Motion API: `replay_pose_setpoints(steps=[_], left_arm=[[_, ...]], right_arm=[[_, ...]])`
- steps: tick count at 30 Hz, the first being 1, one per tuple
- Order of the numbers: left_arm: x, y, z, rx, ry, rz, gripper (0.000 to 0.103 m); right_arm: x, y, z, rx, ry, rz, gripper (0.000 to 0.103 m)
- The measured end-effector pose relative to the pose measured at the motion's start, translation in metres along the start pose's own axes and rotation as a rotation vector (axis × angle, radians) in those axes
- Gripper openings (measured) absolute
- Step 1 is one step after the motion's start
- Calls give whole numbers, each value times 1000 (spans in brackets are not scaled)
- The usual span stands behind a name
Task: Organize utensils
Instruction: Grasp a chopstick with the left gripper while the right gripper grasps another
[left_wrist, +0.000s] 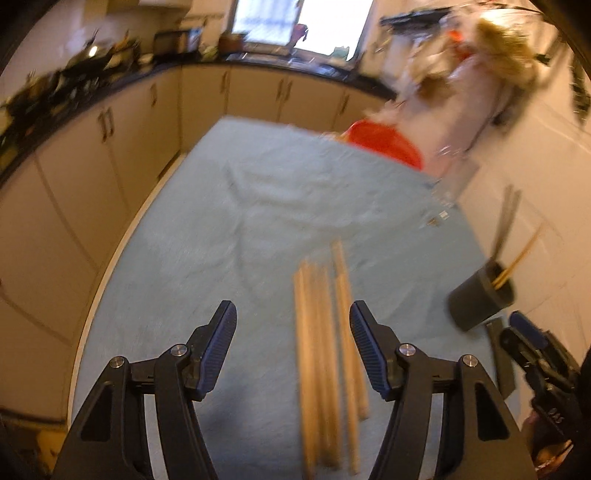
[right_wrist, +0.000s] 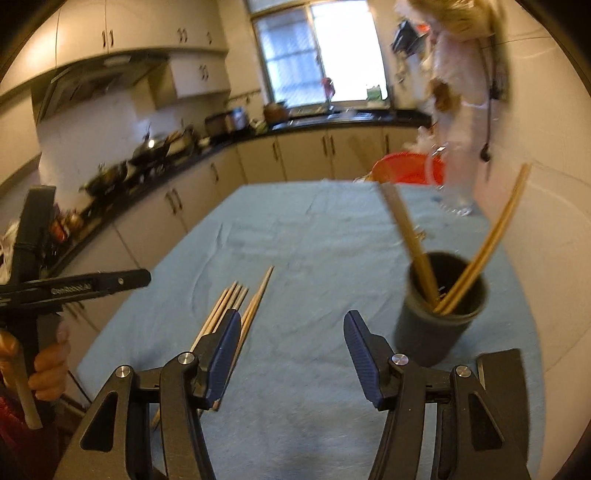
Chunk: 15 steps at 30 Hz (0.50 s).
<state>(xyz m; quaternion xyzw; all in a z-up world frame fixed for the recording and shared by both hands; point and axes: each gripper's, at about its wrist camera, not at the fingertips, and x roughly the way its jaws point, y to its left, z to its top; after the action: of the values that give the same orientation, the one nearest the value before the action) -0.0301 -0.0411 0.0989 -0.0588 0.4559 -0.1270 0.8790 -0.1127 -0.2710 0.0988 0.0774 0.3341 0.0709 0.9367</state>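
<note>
The left gripper was held open above loose chopsticks, likely for picking; the right gripper, open and empty, faced the holder at two o'clock.

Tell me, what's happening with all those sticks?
A person is tidying wooden chopsticks with two hand-held grippers. Some already stand in the dark grey round cup. A bundle of light wooden chopsticks lies on the pale blue tablecloth. The left gripper and right gripper are both open, holding nothing.
</note>
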Motion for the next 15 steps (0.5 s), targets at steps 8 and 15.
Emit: replay_pose_setpoints(steps=[8,15], left_arm=[[60,22,-8,-96,221,-66,51],[97,9,0,-112,305,-85,29]], right_arm=[[31,6,-12,16,84,11,62],[35,-2,-11,34,94,-5,63]])
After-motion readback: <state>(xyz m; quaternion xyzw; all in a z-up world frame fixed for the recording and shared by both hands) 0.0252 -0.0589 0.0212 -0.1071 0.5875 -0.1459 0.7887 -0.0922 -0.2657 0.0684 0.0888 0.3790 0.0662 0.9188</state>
